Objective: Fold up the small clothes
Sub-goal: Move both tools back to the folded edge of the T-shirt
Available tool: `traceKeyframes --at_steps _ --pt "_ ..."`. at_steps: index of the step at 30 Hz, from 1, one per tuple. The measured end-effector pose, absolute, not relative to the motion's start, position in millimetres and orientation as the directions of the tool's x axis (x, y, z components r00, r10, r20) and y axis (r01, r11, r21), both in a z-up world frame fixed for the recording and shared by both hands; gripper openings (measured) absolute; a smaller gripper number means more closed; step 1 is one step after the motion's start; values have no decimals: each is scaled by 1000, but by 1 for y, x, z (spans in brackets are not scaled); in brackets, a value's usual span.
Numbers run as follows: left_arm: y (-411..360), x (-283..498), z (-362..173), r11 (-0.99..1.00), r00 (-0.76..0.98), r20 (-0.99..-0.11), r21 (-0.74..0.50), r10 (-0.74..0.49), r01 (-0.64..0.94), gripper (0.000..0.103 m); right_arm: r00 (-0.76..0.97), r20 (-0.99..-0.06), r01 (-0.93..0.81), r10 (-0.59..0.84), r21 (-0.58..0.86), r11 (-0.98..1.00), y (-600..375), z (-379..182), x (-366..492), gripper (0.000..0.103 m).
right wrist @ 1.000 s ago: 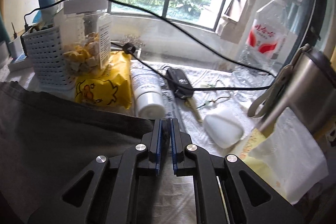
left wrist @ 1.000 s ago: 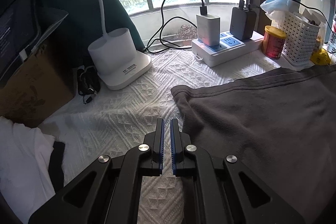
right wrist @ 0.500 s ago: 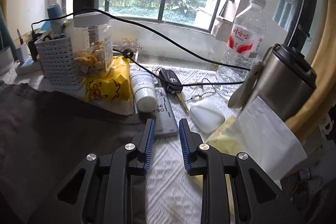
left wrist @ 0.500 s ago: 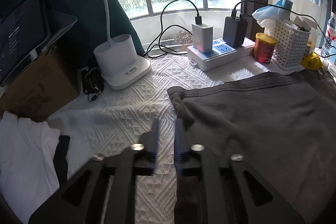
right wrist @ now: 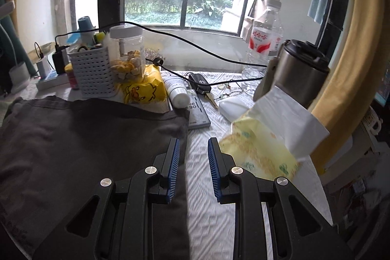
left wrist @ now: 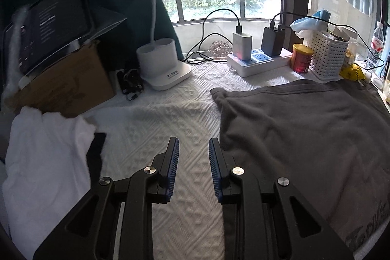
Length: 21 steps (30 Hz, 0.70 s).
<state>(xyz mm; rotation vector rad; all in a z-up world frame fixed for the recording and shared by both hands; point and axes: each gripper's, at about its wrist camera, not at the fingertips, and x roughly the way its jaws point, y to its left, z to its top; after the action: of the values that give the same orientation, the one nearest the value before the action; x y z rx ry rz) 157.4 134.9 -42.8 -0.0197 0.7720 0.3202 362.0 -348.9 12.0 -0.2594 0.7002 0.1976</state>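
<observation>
Here, the soft dark grey cotton garment [left wrist: 304,133] lies flat on the white embossed tabletop [left wrist: 158,128]; left gripper [left wrist: 193,145] and right gripper [right wrist: 193,145] angle downward at its opposite edges, ribbed blue fingers [left wrist: 173,162] having just parted, empty.

Grey garment [left wrist: 304,128] cropped at frame edge

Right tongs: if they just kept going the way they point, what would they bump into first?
Probably the white textured cloth on the table, beside the grey garment's edge. The right tongs tilt downward with nothing between them; the remote lies farther on. Depth is uncertain.
</observation>
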Motion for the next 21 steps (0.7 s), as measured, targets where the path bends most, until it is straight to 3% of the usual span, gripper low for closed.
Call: traceKeyframes --at_steps 21 --pt "113 80 -64 970 681 -706 33 193 -241 25 762 -642 -225 79 -149 963 -373 22 269 26"
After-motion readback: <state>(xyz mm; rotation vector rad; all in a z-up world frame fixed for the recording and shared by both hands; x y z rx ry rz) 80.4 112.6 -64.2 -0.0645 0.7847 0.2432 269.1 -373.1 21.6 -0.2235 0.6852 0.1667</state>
